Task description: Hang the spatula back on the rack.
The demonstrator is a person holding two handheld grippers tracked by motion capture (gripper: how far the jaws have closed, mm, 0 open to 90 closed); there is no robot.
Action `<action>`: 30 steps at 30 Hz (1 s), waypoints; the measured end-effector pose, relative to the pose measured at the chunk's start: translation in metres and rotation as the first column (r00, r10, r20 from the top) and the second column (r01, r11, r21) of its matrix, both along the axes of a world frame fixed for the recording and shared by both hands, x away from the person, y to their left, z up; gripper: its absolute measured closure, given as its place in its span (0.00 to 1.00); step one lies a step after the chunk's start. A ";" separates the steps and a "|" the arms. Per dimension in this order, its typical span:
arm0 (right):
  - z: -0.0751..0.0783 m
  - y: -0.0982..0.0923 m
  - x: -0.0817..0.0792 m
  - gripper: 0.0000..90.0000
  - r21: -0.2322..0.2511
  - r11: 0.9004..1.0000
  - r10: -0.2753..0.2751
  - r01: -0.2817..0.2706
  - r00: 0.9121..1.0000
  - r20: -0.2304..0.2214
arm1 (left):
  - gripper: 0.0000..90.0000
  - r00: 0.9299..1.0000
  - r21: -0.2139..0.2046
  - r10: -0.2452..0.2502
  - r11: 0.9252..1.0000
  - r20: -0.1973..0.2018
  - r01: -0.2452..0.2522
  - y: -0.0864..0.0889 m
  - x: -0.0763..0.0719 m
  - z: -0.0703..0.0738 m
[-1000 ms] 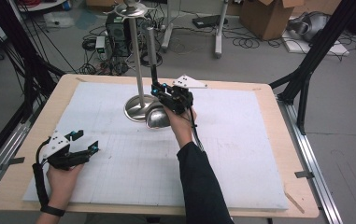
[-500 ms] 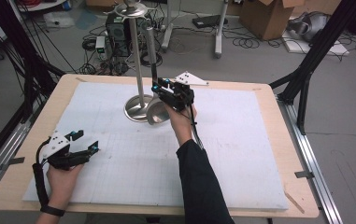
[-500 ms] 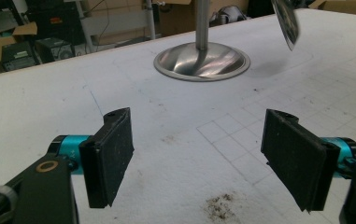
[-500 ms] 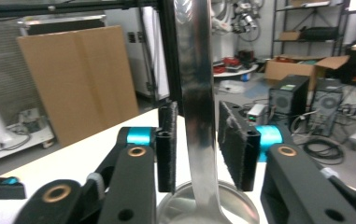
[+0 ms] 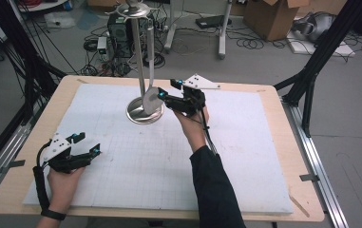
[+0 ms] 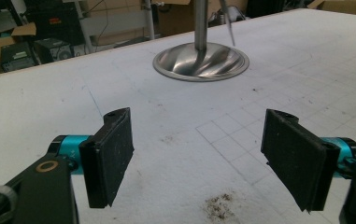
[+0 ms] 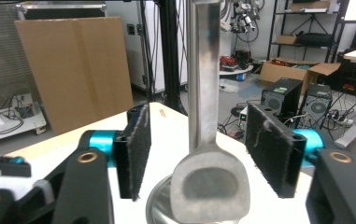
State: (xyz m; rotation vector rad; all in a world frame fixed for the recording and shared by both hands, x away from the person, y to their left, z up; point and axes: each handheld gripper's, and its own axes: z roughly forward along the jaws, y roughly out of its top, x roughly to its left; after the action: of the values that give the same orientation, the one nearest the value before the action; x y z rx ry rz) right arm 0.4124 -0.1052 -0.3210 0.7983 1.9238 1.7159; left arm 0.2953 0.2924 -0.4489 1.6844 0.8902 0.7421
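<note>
Between the parted pads of our right tool point(image 7: 196, 154) hangs a flat metal utensil point(image 7: 209, 182), a spatula or spoon-like piece with a long straight handle and a broad blade at its lower end; in the high view it dangles beside the pole of a metal stand point(image 5: 139, 57), its blade just above the stand's round base point(image 5: 144, 113). We judge it stiff, fairly light and slick, being polished steel, and free to swing on its hook, so the flat neck just above the blade looks the best place to take hold, pads square on the two faces. Our right tool is released, a pad on either side of the handle and neither touching it as far as we can tell. The pole stands close behind and could be knocked. Our left tool point(image 5: 81, 151) rests well apart near the bench's point(image 5: 283, 209) front left, also released, over the white gridded mat point(image 6: 269, 93).
</note>
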 end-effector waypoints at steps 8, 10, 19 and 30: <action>0.001 -0.038 -0.027 0.35 0.012 1.000 0.004 -0.004 1.000 -0.002 | 0.28 1.000 0.002 0.002 1.000 -0.002 -0.002 0.000 0.000 0.000; -0.001 -0.049 -0.035 0.33 0.012 1.000 -0.001 0.001 1.000 -0.004 | 0.28 1.000 0.000 0.002 1.000 -0.002 -0.002 0.000 0.000 0.000; -0.023 -0.090 -0.072 0.27 -0.051 0.997 -0.052 0.051 0.999 -0.017 | 0.28 1.000 0.003 0.008 1.000 -0.007 -0.008 0.000 0.001 0.000; -0.071 -0.134 -0.107 0.23 -0.104 0.986 -0.136 0.126 0.987 -0.086 | 0.28 1.000 0.005 0.008 1.000 -0.017 -0.008 0.000 0.002 0.000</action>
State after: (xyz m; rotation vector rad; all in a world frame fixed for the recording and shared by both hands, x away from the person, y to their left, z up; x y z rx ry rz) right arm 0.3050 -0.2396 -0.3921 0.9606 1.9533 1.5187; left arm 0.2970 0.2920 -0.4488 1.6952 0.9081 0.7366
